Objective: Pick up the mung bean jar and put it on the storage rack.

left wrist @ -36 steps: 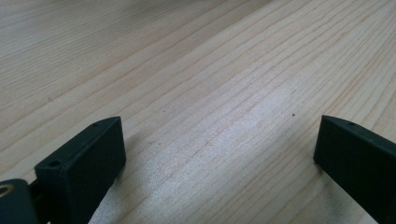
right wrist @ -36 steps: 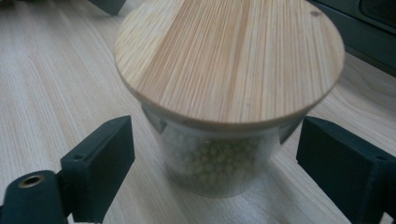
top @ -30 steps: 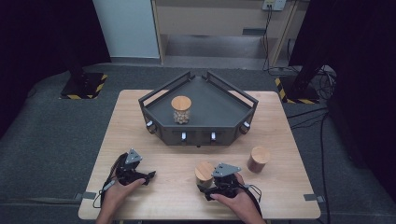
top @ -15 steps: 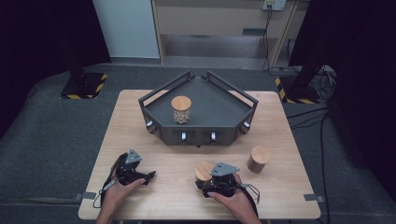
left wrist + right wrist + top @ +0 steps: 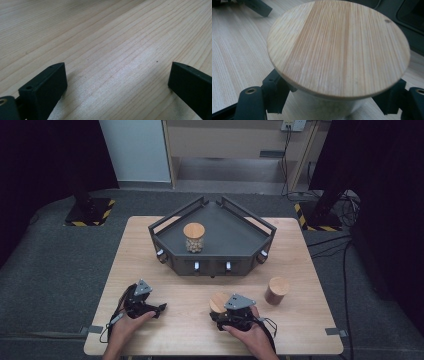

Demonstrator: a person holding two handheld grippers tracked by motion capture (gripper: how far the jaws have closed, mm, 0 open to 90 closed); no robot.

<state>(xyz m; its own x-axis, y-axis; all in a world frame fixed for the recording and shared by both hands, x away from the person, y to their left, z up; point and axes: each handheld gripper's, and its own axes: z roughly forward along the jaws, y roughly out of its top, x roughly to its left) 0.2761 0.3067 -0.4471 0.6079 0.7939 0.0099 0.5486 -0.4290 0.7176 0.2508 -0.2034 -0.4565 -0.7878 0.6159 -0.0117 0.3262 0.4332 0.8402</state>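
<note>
On the wooden tabletop point(image 5: 150, 250), before the dark tray point(image 5: 240, 240), the right gripper point(image 5: 337, 97) has just been closing and now clamps a wooden-lidded jar point(image 5: 337, 47) below its overhanging lid; a tilted lift could slip it. The left gripper point(image 5: 117, 82) rests with jaws apart.

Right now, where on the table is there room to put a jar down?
Bare wood lies between the left gripper and the right gripper, and left of the black tray. It is crowded around the held jar and the brown jar.
</note>
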